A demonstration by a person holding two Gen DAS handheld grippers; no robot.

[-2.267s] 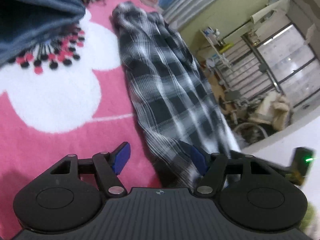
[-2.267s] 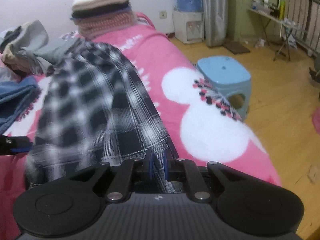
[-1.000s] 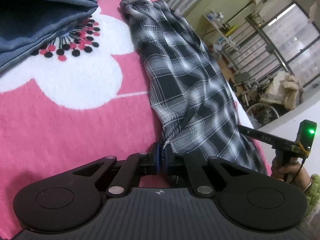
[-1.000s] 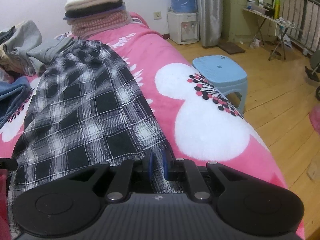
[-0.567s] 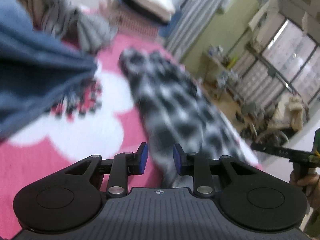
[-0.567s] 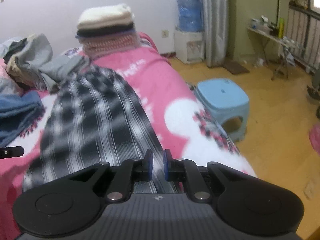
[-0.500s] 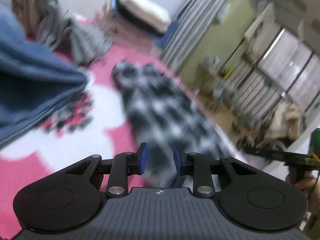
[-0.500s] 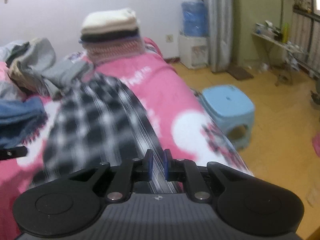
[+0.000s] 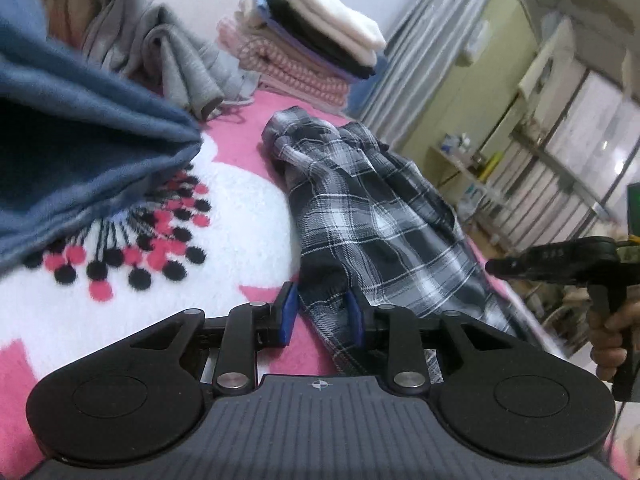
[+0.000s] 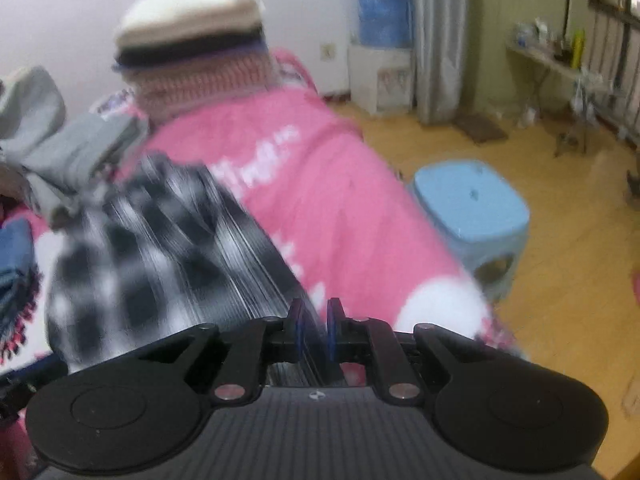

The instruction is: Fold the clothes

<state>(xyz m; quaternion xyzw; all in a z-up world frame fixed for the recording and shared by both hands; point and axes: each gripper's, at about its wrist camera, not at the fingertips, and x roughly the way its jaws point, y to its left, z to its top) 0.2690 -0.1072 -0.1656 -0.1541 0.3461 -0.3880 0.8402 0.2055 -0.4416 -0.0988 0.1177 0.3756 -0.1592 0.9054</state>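
A black-and-white plaid garment (image 9: 372,220) lies lengthwise on the pink bed cover (image 9: 248,152). My left gripper (image 9: 321,314) is open at its near end. The hem lies between the blue pads, and the left pad stands clear of it. In the right wrist view the plaid garment (image 10: 160,248) is blurred and runs into the narrow gap of my right gripper (image 10: 316,330), which is shut on its edge. The left wrist view shows the right gripper (image 9: 494,267) from the side over the garment's right edge, with a hand (image 9: 608,332) on its handle.
A blue folded garment (image 9: 80,160) lies at the left. Behind it are grey clothes (image 9: 176,64) and a stack of folded clothes (image 9: 312,40) at the head of the bed. A light blue stool (image 10: 472,204) stands on the wooden floor (image 10: 560,300) right of the bed.
My left gripper has let go of the plaid hem, its jaws have parted, and its view has tilted up. My right gripper has moved along the bed with the cloth still in it.
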